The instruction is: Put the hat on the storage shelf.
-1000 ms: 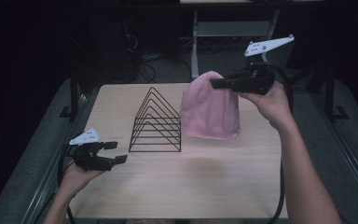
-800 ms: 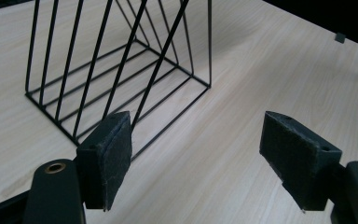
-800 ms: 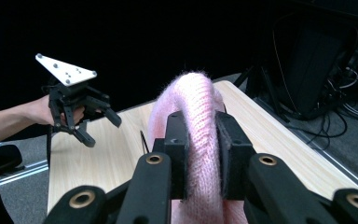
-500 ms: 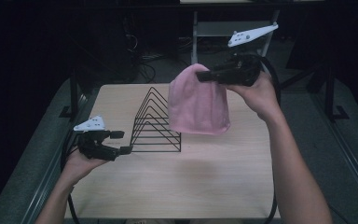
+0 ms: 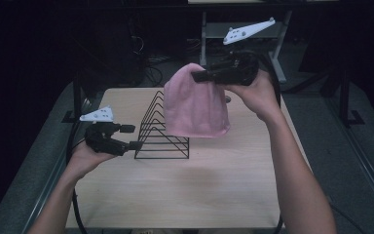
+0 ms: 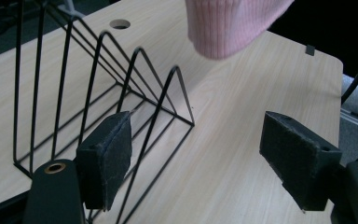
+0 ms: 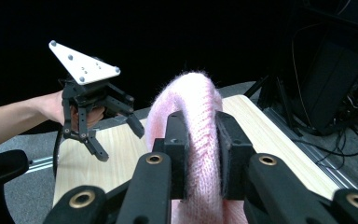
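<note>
One pink knit hat [image 5: 196,105], hanging above the wire rack. One black wire rack [image 5: 163,129] with six triangular loops, standing on the one wooden surface [image 5: 185,190]. Two tools: left tool [image 5: 129,137] just left of the rack, right tool [image 5: 198,76] above the rack; two hands, one round hole [image 6: 120,24] in the surface behind the rack.

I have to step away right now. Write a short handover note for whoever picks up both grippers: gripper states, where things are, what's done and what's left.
Right gripper: shut on the pink knitted beanie hat, pinching its crown; the hat hangs in the air above the light wooden table, beside the black wire triangular rack.
Left gripper: open, holding nothing, low at the rack's near end.
Done: hat picked up.
Left: probably setting the hat over or by the rack; the left gripper looks placed to steady the rack or take the hem.
</note>
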The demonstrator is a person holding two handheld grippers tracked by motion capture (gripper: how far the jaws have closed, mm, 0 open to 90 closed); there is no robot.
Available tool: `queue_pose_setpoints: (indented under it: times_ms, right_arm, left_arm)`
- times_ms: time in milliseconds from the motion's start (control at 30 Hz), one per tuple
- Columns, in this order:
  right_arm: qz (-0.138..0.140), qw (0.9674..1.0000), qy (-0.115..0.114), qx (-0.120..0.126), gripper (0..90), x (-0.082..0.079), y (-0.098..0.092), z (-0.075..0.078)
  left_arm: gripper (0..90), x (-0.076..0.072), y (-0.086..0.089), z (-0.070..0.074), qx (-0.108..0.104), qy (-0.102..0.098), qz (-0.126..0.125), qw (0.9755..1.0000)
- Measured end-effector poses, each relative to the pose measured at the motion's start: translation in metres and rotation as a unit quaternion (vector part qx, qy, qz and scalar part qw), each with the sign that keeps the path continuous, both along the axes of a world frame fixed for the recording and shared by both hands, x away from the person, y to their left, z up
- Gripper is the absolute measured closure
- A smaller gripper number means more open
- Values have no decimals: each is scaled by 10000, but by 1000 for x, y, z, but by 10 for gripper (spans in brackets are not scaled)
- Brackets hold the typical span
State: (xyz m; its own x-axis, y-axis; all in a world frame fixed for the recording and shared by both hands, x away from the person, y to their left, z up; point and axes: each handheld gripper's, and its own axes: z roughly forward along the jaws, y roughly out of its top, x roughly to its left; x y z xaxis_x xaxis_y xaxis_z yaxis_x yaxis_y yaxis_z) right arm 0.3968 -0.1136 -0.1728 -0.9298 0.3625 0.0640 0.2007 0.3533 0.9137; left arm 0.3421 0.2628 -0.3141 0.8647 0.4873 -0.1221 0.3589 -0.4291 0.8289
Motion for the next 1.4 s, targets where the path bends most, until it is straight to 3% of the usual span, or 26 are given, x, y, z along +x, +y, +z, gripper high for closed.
queue_pose_setpoints:
  times_ms: [400,500,633,767,833,967,1100,1267,1400]
  right_arm:
    - [201,9998,-85,-1,762,2,24,9]
    - [235,9996,-136,17,762,2,29,12]
    - [283,9995,-137,27,762,4,36,16]
    - [338,9993,-154,44,762,5,44,18]
    - [349,9992,-159,58,762,6,48,18]
    - [392,9991,-164,56,763,8,55,18]
    - [377,9992,-127,49,763,12,59,16]
    - [347,9993,-100,79,762,18,62,13]
    - [299,9995,-85,76,762,24,64,9]
  left_arm:
    - [248,21,-18,27,-148,35,-470,9988]
    - [249,26,-20,30,-326,84,-591,9977]
    - [252,32,-21,33,-406,165,-612,9972]
    - [333,39,-20,33,-432,279,-630,9967]
    - [444,42,-20,32,-410,382,-716,9959]
    - [579,45,-18,29,-375,480,-829,9947]
    - [648,44,-16,29,-292,400,-826,9954]
    - [790,43,-8,33,-201,190,-598,9978]
    - [807,47,-3,34,-87,124,-331,9993]
